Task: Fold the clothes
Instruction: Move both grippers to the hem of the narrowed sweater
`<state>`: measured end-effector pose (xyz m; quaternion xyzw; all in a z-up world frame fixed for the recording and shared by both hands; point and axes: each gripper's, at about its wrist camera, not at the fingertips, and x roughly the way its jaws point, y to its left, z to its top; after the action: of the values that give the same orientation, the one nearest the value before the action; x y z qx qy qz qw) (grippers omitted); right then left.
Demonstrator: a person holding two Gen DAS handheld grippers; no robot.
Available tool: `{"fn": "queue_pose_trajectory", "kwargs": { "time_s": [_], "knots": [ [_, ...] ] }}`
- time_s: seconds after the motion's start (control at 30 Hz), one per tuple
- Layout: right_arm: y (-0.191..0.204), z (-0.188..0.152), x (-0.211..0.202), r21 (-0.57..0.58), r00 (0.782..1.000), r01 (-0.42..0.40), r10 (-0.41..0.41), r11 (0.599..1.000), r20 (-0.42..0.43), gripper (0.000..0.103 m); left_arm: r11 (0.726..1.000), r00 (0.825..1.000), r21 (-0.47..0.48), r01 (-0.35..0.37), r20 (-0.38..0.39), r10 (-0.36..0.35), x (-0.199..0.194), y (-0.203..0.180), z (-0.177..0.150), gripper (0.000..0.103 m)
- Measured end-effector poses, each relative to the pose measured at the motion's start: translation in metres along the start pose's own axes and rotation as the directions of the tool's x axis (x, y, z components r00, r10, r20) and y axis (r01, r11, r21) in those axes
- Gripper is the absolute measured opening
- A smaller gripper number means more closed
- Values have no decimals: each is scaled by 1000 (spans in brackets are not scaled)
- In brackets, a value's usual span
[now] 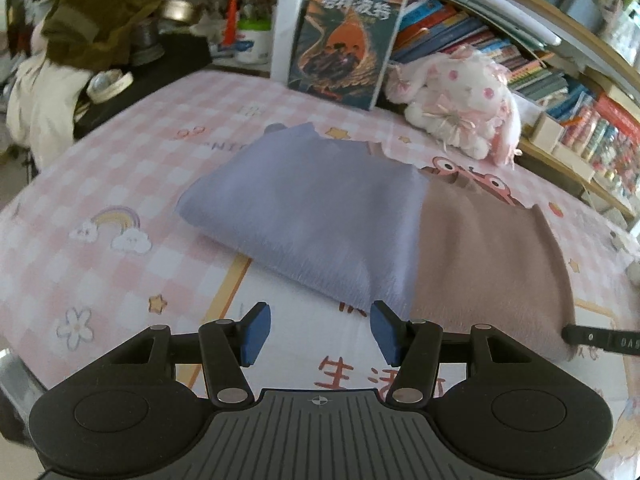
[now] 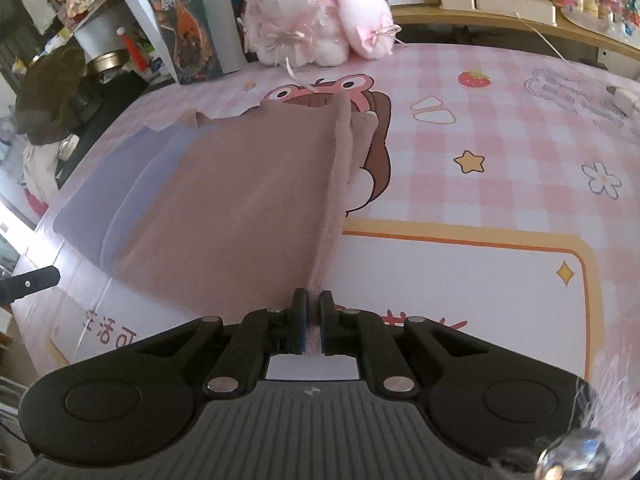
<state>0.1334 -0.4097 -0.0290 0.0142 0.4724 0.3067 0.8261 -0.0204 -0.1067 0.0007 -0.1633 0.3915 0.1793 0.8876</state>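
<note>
Garment: lilac-and-brown fuzzy sweater (image 1: 320, 216) lies mid-bed on the pink checked sheet (image 1: 120, 168).
Right gripper (image 2: 314, 312): pinching the brown edge.
Left gripper (image 1: 320, 332): half-spread, empty, near the front hem.
Advice: grip the hem first, then lift both evenly.

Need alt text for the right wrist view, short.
The right hand-held gripper is shut on the near edge of a pinkish-brown garment, pulling up a ridge of fabric on a pink checked cartoon bedsheet. A lavender garment lies under its left side, and a pink-and-white plush toy sits at the back by the shelves.
</note>
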Motion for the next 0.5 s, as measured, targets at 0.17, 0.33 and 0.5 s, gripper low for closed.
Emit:
{"fn": "queue_pose_trajectory", "kwargs": {
  "time_s": [0.17, 0.33, 0.5],
  "knots": [
    [-2, 1, -9, 6, 1000, -16, 16, 1000, 22, 14, 999, 999, -31, -38, -17, 37, 0, 3, -3, 61],
    [-4, -3, -18, 4, 999, -29, 29, 1000, 36, 19, 994, 998, -95, -51, -38, 48, 1, 9, -6, 61],
    [-5, -7, -19, 16, 999, -34, 34, 999, 21, 23, 976, 998, -216, -32, -57, 20, 6, 20, -6, 61]
  ]
}}
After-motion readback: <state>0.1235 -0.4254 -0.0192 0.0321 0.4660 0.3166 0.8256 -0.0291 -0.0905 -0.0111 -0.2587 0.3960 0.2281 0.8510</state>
